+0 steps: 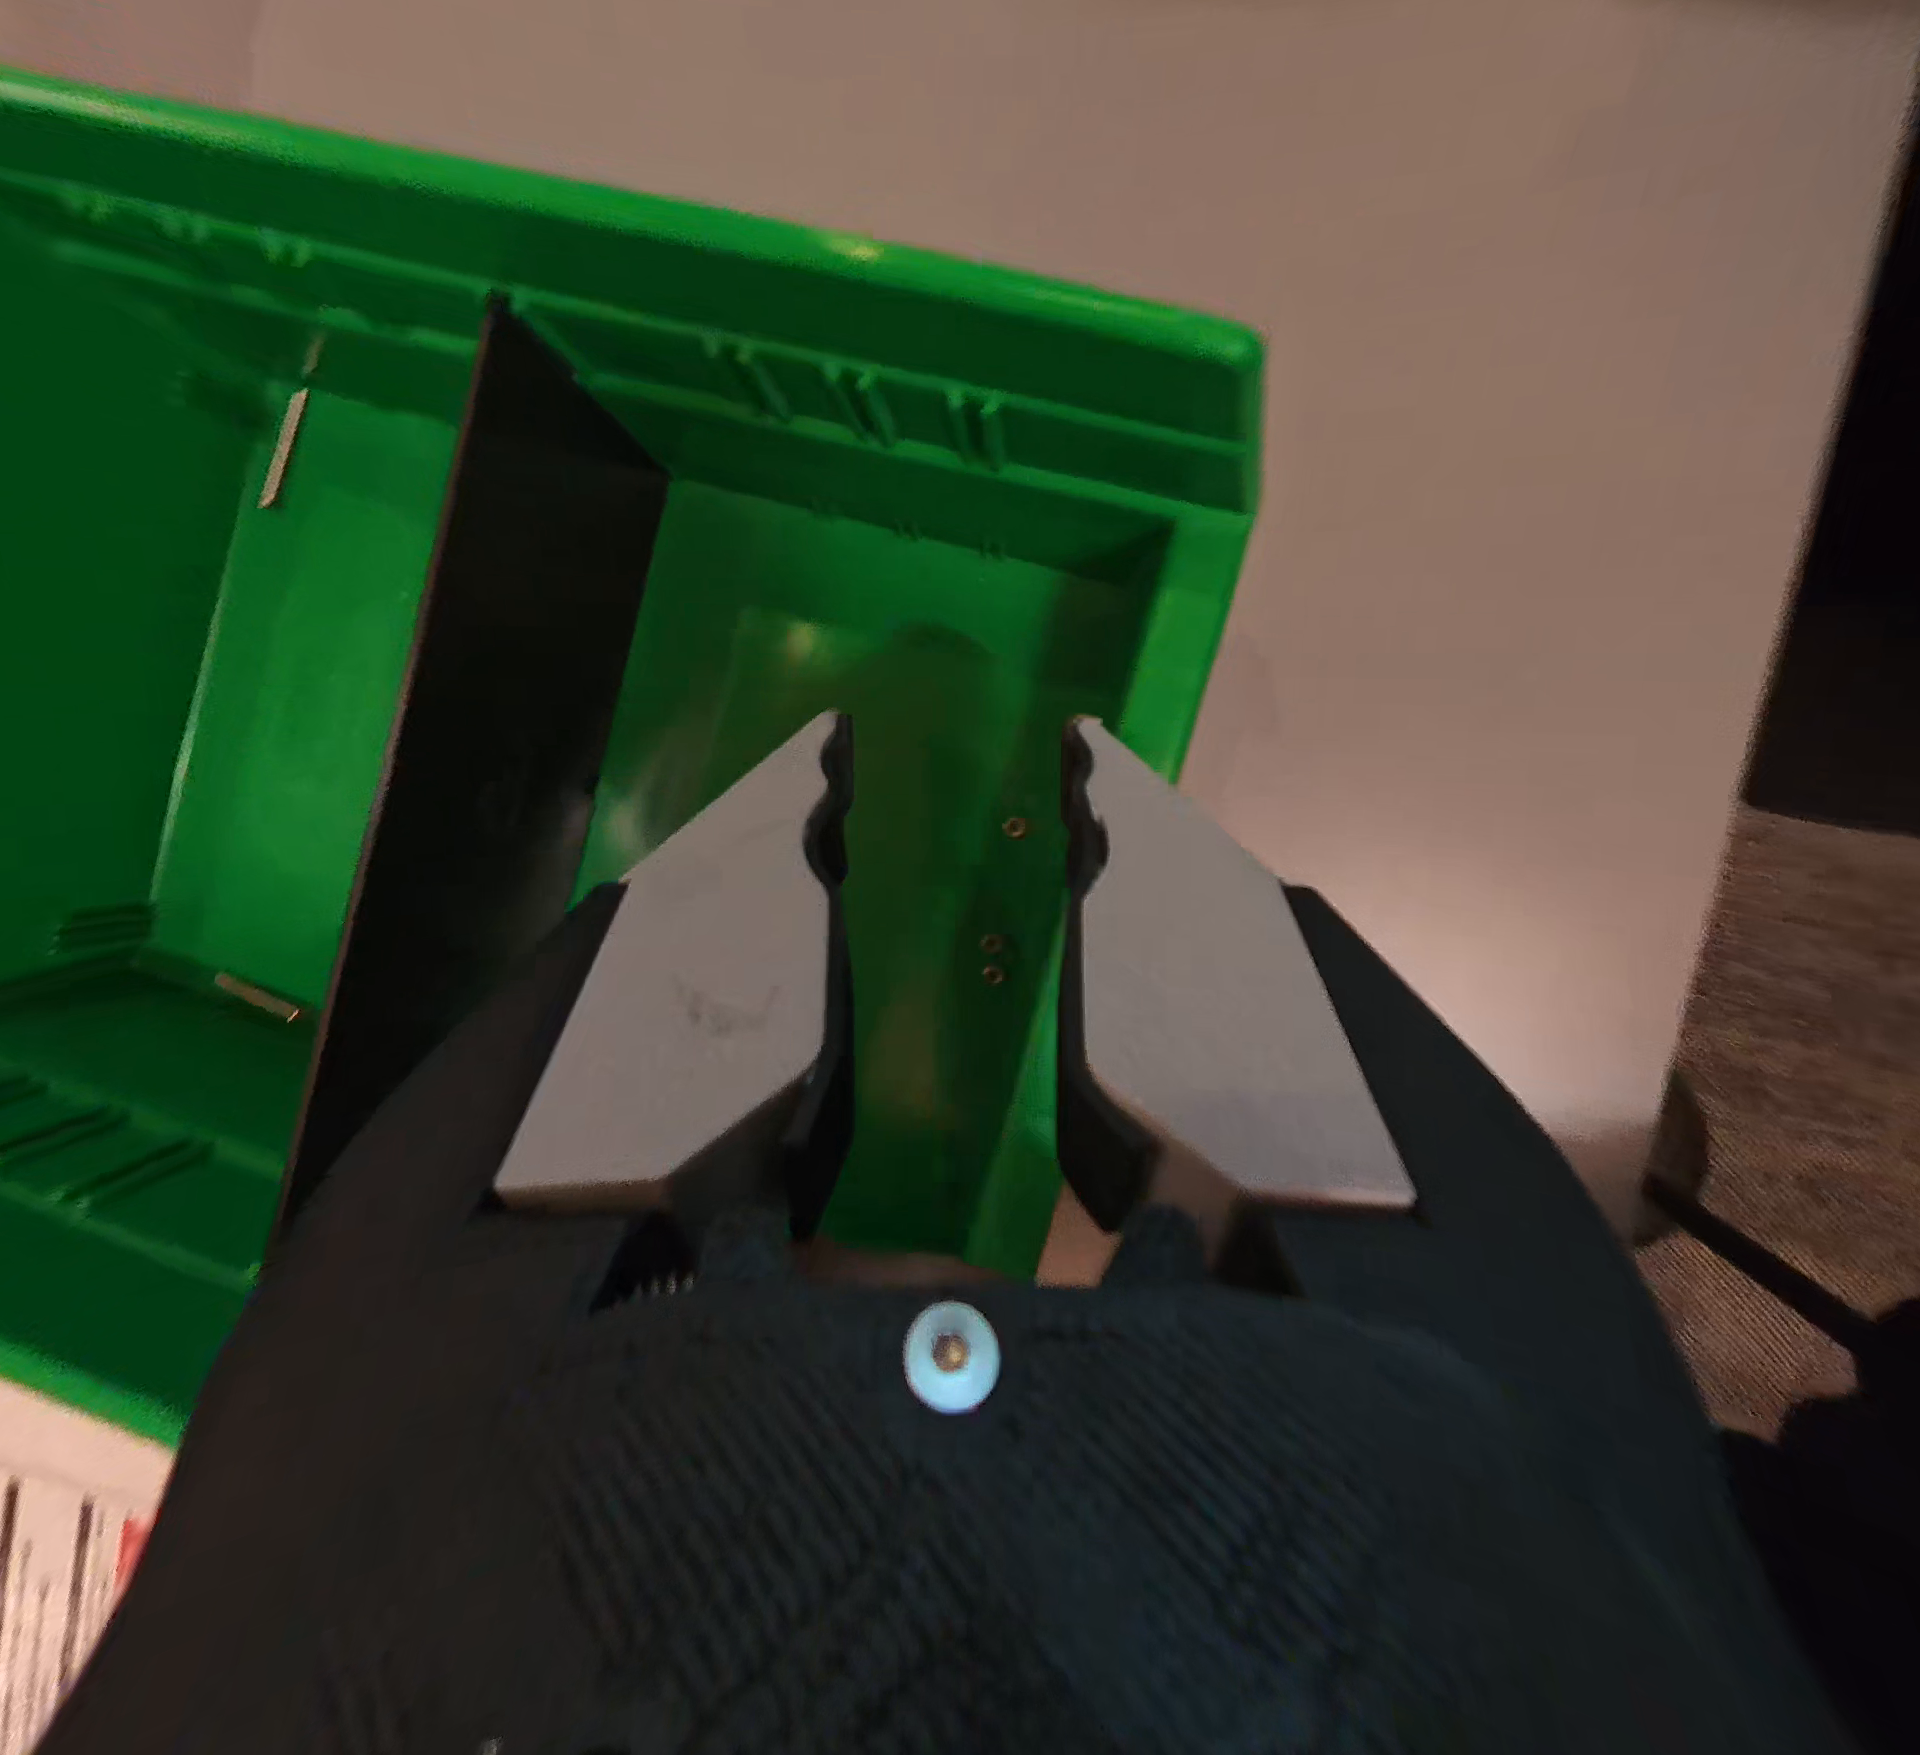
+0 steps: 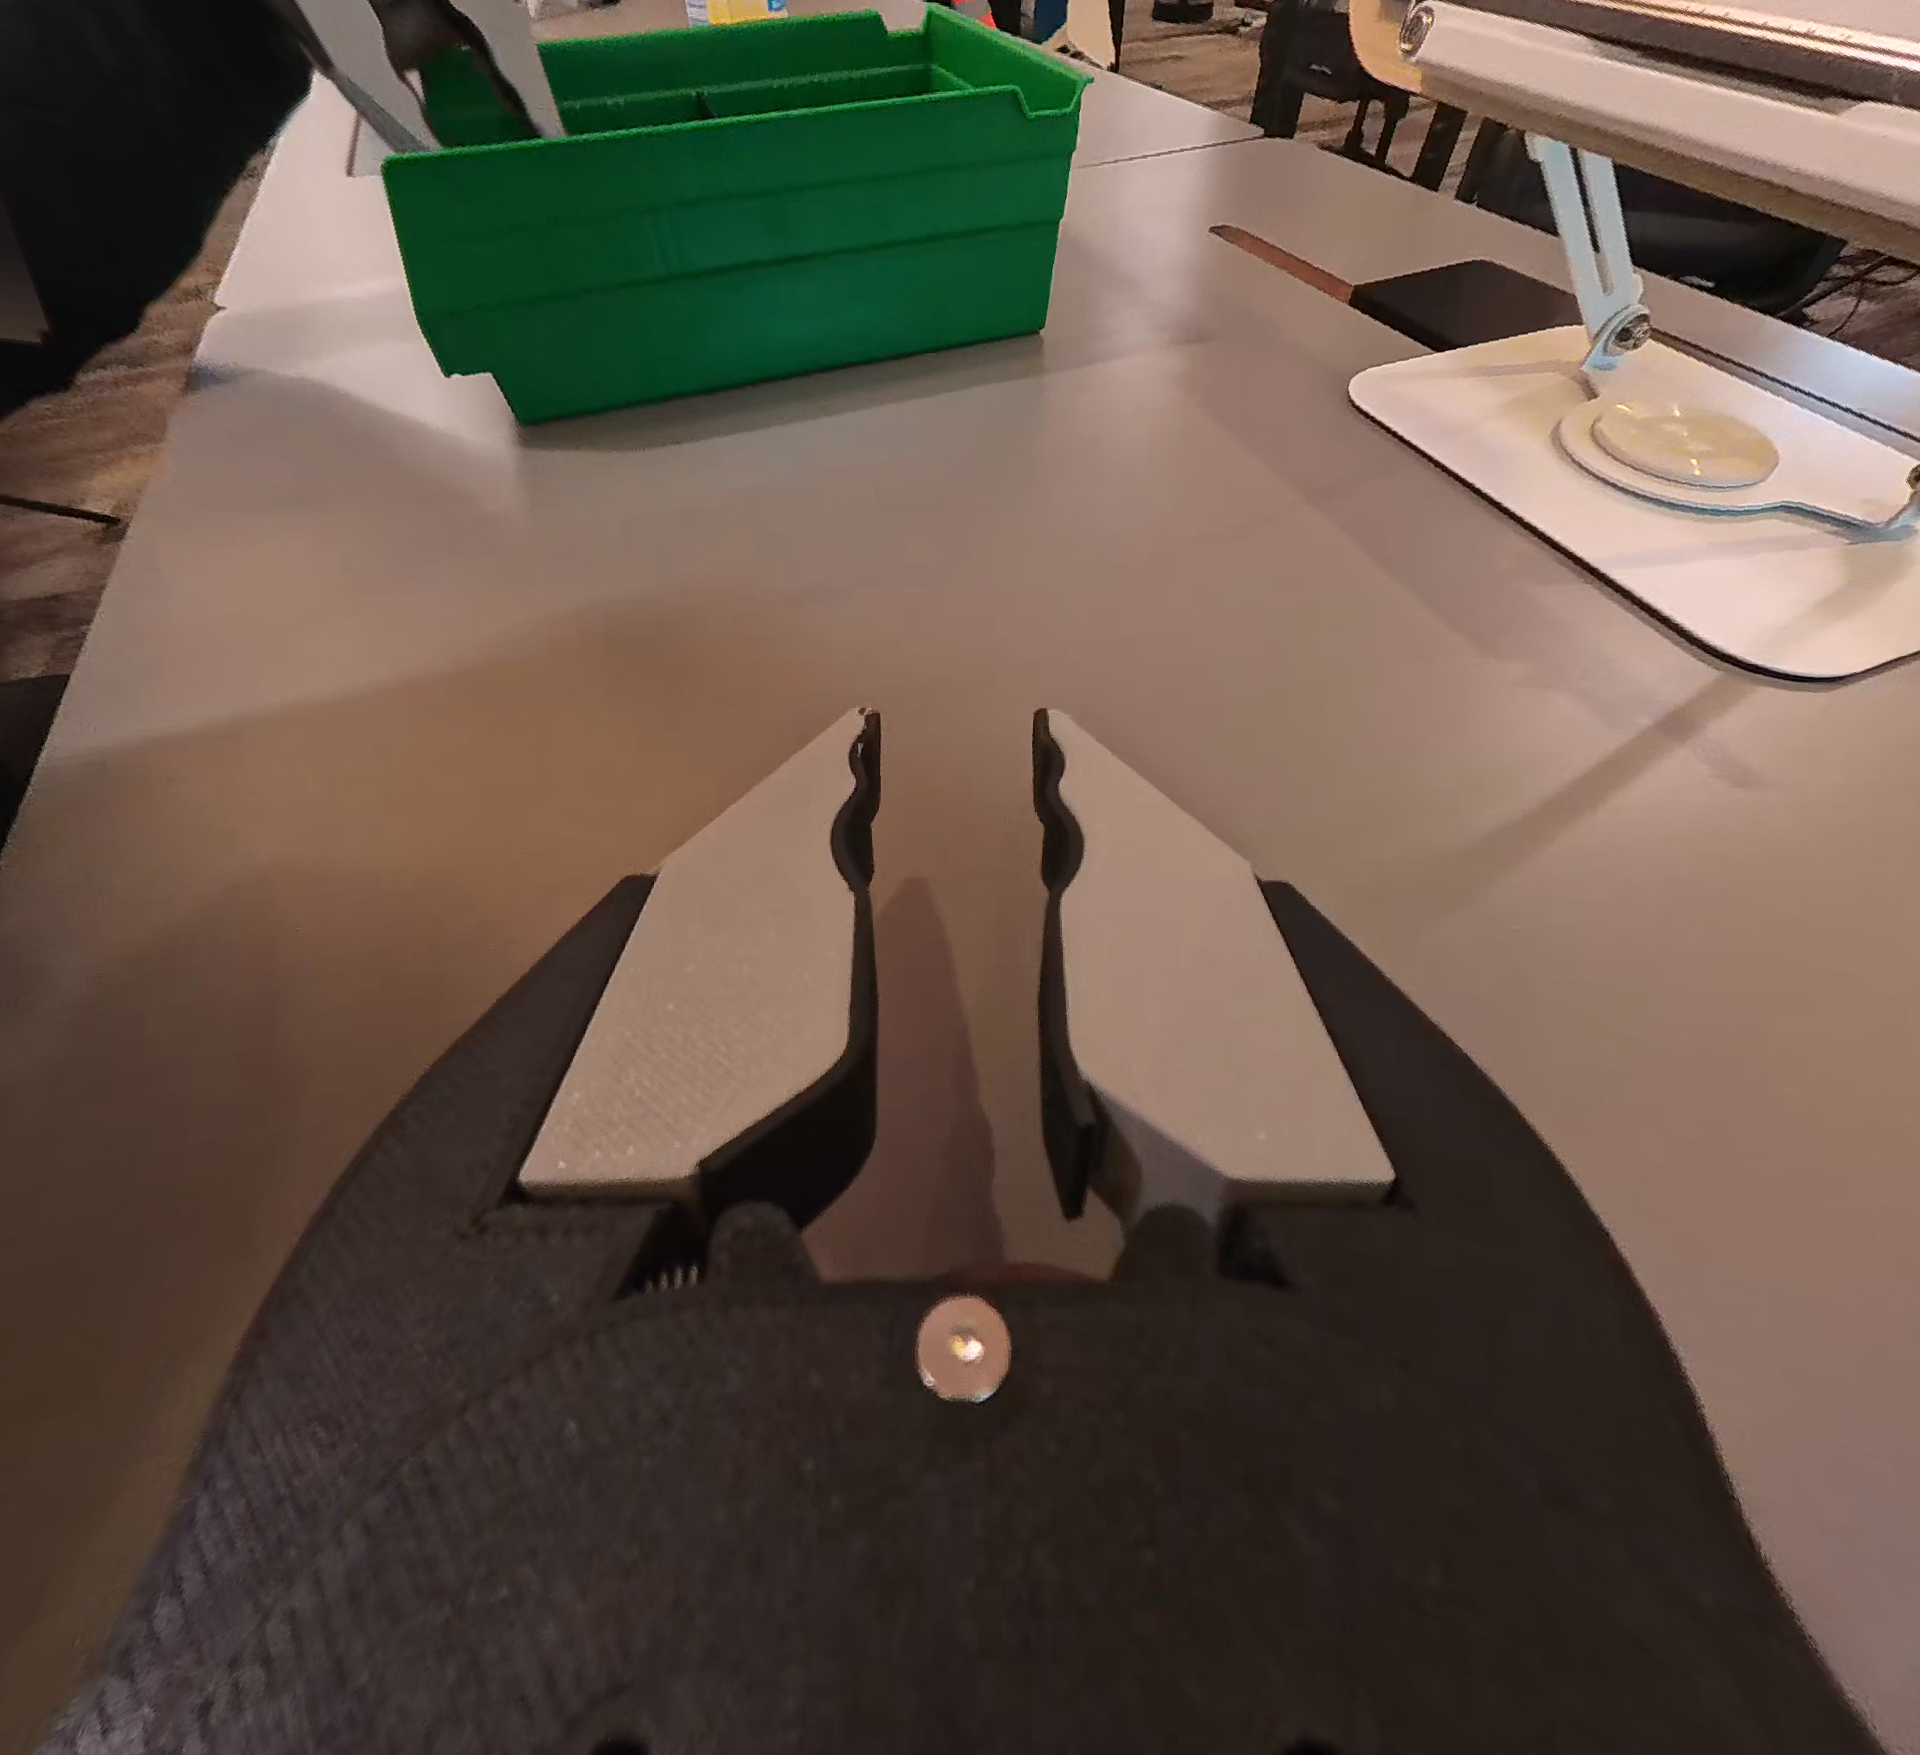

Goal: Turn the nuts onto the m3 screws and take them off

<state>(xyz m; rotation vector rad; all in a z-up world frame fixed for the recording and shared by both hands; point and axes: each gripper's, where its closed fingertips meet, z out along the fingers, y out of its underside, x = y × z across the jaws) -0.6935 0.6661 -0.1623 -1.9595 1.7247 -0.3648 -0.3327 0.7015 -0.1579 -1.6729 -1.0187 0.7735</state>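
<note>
Left claw (image 1: 956, 729): grey-and-black two-finger tool, parted moderately, empty, poised over the right-hand compartment of a green moulded plastic bin (image 1: 1210, 562). Three small brass-coloured nuts (image 1: 990, 943) lie on that compartment's floor, seen between the fingers; blurred, their shape hard to confirm. Black divider panel (image 1: 499, 687) bounds the compartment. Two slim metallic pieces (image 1: 283, 448) in the neighbouring compartment, possibly screws. Right claw (image 2: 956, 718): same build, parted narrowly, empty, low over the bare grey bench (image 2: 623, 562). White tilted stand (image 2: 1621, 458), partly cut off.
</note>
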